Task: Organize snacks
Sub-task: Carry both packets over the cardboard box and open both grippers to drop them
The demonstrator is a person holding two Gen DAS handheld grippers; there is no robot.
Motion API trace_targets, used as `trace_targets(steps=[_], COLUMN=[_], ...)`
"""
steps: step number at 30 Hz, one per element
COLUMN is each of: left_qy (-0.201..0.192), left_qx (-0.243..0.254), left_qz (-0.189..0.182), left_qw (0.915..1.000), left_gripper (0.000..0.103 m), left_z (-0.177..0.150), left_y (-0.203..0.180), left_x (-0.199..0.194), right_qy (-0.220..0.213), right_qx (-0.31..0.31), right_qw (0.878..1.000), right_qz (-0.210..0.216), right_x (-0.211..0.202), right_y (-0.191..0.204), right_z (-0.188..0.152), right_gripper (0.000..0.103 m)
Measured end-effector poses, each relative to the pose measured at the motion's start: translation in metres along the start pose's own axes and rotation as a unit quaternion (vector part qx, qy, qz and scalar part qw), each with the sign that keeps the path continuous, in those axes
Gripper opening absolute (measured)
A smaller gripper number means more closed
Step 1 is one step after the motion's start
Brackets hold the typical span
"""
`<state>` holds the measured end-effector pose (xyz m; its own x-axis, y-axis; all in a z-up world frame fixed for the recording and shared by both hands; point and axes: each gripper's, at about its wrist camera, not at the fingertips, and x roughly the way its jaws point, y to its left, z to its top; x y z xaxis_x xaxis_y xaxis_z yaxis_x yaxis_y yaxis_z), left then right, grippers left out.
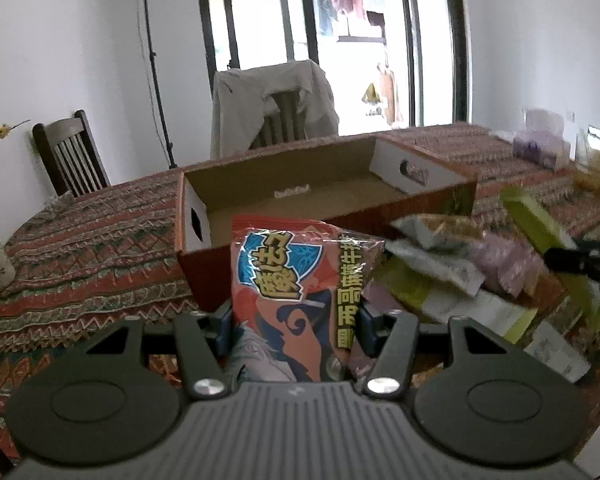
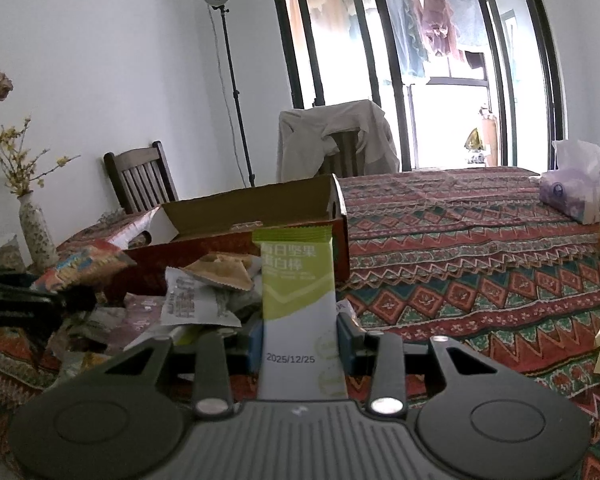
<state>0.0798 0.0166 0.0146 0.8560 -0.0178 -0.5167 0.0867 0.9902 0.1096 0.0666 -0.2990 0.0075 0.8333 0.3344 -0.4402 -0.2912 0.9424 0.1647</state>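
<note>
Orange snack bag stands upright, pinched in the left tongs, just near of the open cardboard box, probably raised so it clears the near wall for dropping in. Green-white bar is clamped upright in the right tongs, also facing the box. Loose snack pile lies right of the bag on the patterned surface, unsorted; box looks near empty.

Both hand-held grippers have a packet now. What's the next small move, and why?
Probably carry the left hand-held gripper forward over the cardboard box and release there: its pads pinch the orange snack packet, and the box sits just ahead, apparently empty.
</note>
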Motion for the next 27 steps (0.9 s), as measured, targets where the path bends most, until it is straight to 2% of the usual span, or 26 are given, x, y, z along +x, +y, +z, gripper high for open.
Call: trace_targets(steps=[7,15,21,27], left_qy=[-0.029,-0.067,-0.079,-0.077], left_qx=[-0.025,-0.069,-0.103,-0.136], left_qz=[0.003,0.005,0.011,0.019], left_qw=[0.9992,0.9954,0.9915,0.9876], left_gripper=[0.058,0.058,0.058,0.058], left_z=[0.016,0.053,0.086,0.112], left_y=[0.007,0.015,0.022,0.027], left_x=[-0.013,-0.010,0.009,0.045], right_qy=[-0.026,-0.071,-0.078,-0.055], right_qx=[-0.012,-0.031,-0.027,-0.024], right_qw=[1.000,0.997,0.996,0.998], right_qz=[-0.001,0.012,0.027,0.030], right_x=[-0.004,0.013,0.045,0.099], right_y=[0.005,0.014,0.021,0.026], right_z=[0.018,0.072,0.114,0.145], right_gripper=[0.037,0.037,0.037,0.037])
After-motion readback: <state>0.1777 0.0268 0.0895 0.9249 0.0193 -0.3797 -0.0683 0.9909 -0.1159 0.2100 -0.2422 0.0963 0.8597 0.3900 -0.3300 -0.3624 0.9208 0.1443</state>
